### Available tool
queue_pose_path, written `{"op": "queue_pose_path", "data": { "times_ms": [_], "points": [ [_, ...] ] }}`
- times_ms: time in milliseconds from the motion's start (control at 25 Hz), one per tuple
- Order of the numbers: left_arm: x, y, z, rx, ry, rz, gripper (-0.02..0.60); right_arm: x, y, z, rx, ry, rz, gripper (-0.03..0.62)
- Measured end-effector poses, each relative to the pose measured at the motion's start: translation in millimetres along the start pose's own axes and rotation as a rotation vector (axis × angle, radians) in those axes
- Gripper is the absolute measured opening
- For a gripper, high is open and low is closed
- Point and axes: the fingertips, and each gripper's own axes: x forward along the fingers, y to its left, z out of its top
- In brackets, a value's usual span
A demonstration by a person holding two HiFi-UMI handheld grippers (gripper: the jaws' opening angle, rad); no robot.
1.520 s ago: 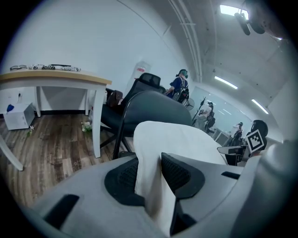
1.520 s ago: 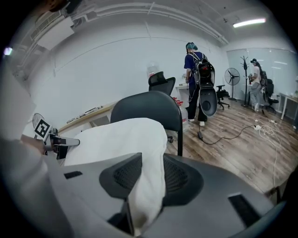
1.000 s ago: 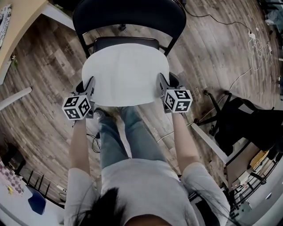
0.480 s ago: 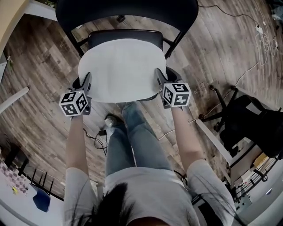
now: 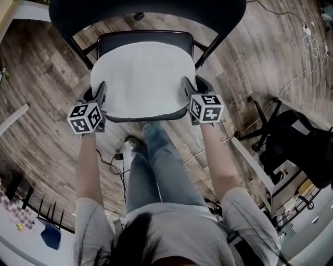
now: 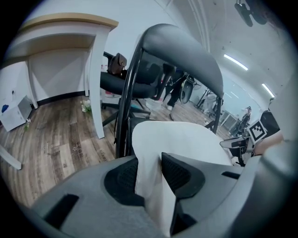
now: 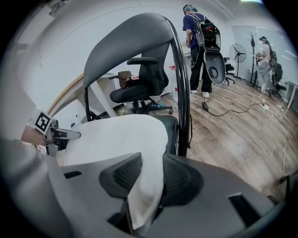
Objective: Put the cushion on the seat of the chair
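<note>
Chair seat (image 5: 143,36) mostly beneath cushion (image 5: 141,78)

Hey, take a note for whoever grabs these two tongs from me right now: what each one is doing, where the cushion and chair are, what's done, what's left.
The left tongs are shut on the left edge of the cushion.
The right tongs grip its right edge, and their jaws are just starting to open.
The cushion lies flat over the chair seat, covering most of it. Only the rear strip shows, below the backrest. I can't tell if it already rests there.
Done: cushion lined up over the seat.
Left: settle it fully, release both edges, pull the tongs clear.
</note>
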Motion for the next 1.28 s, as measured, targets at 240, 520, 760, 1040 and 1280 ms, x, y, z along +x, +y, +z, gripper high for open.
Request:
{"op": "queue_pose_path", "data": {
  "times_ms": [240, 520, 760, 1040, 1280],
  "points": [
    [13, 1, -9, -0.011, 0.055, -0.001, 0.109, 5, -7, -9, -0.015, 0.026, -0.024, 0.12],
    [17, 3, -10, -0.032, 0.083, -0.008, 0.127, 9, -12, -14, -0.01, 0.037, -0.055, 0.124],
    [16, 9, -9, -0.002, 0.089, 0.045, 0.166, 18, -15, -16, -0.019, 0.068, -0.071, 0.129],
    [5, 25, -14, 0.165, 0.139, 0.154, 0.204, 21, -18, -16, -0.024, 0.083, -0.111, 0.141],
    [-5, 20, -10, 0.168, 0.102, 0.158, 0.202, 5, -21, -7, 0.018, 0.025, -0.121, 0.147]
  ]
}}
